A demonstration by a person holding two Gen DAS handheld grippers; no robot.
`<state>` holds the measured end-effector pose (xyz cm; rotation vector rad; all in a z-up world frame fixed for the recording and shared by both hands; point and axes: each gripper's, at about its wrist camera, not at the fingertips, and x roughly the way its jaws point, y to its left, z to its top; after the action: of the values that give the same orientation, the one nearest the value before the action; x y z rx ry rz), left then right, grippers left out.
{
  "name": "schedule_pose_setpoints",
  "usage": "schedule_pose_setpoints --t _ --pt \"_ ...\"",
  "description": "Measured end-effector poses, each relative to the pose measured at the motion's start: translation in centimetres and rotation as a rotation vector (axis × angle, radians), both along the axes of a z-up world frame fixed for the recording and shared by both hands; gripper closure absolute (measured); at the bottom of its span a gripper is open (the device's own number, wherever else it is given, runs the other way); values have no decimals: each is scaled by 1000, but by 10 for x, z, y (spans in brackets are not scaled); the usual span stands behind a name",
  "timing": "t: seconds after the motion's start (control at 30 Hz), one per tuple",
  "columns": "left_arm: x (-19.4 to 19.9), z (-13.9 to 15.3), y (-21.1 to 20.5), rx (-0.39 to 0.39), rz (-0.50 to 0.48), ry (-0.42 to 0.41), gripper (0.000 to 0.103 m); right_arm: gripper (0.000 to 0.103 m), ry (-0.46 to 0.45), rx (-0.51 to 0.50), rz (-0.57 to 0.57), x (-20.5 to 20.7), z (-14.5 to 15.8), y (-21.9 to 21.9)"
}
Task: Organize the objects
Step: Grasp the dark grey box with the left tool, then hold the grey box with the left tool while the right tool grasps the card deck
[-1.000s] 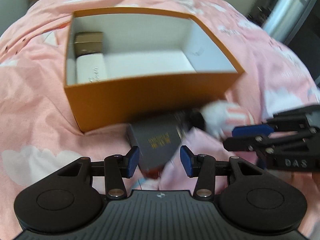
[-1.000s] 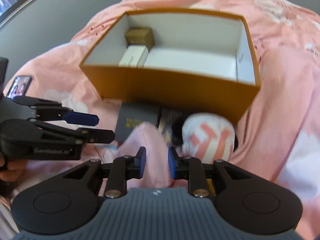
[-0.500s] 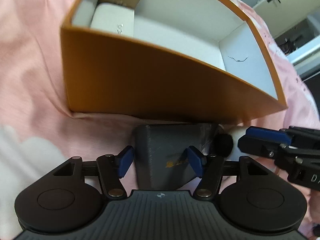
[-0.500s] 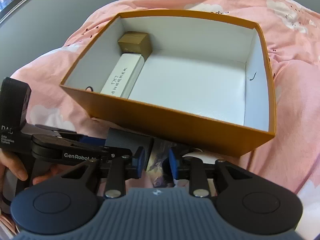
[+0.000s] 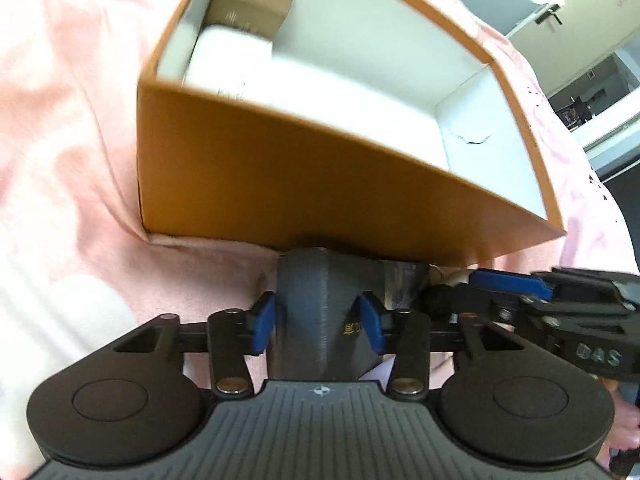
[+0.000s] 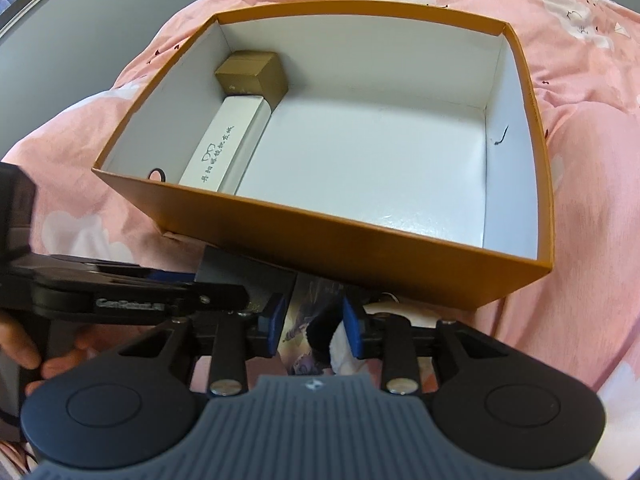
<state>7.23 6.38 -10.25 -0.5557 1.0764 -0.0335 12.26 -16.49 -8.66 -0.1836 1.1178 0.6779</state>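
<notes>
Orange box (image 6: 400, 256): gold carton (image 6: 254, 72), white carton (image 6: 224, 148) inside | left gripper (image 5: 318, 322) closing on grey box (image 5: 320, 312) | right gripper (image 6: 314, 322) apart

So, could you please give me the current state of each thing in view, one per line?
Orange box: open, no lid, mostly empty.
Gold box: inside, far left corner.
White box: inside, lying flat along left wall.
Dark grey box: outside, against orange box's near wall.
Left gripper: jaws closing on dark grey box.
Right gripper: jaws astride a black-and-white item, grip unclear.

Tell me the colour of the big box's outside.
Orange box, white inside; clearest in the right wrist view.
</notes>
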Motion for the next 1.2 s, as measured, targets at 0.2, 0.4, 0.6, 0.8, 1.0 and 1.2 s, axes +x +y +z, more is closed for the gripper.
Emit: schedule_pose_setpoints --t 0.2,0.4,0.6,0.8,1.0,1.2 --pt "-17 29 -7 120 7 -18 58 69 9 15 0 2 4 2" --pt "-27 47 -1 266 7 17 58 56 19 15 15 1 5 17" --pt "-20 36 9 208 42 30 58 53 79 -4 -55 11 -7 26" --pt "-21 29 16 167 84 22 57 45 145 -21 -136 28 -20 22" --pt "-22 29 16 161 75 19 54 43 149 -121 -160 39 -37 34" --pt "-22 25 19 145 82 22 54 35 196 -149 -166 50 -49 38"
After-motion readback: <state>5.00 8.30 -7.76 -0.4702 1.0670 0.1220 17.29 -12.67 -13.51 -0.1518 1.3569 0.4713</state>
